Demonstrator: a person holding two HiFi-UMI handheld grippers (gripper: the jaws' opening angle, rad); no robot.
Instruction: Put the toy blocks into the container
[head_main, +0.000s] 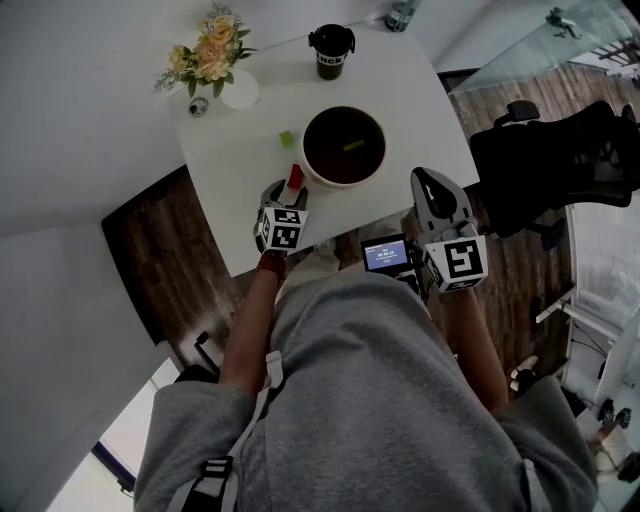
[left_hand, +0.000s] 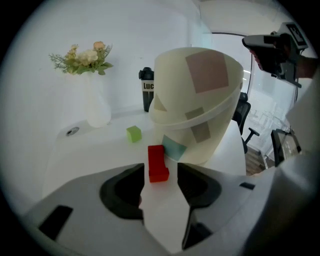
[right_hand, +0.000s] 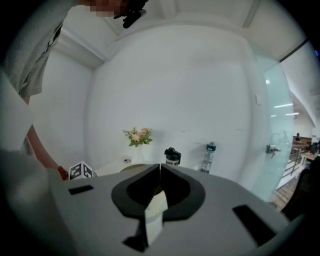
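Straddling the red block at the lower centre of its own view, the left gripper has its jaws spread wide. One jaw stands on each side of the block, with a sliver of white table showing on both flanks, so nothing is gripped yet. The block stands just in front of the container, which fills the upper middle of that frame; that nearness should make for a short lift over the rim. A green block sits loose further back to the left. In the head view a yellow piece already lies inside the dark bowl (one down, it seems). The right gripper hangs right of the container there, jaws pressed together on nothing, probably parked clear of the work.
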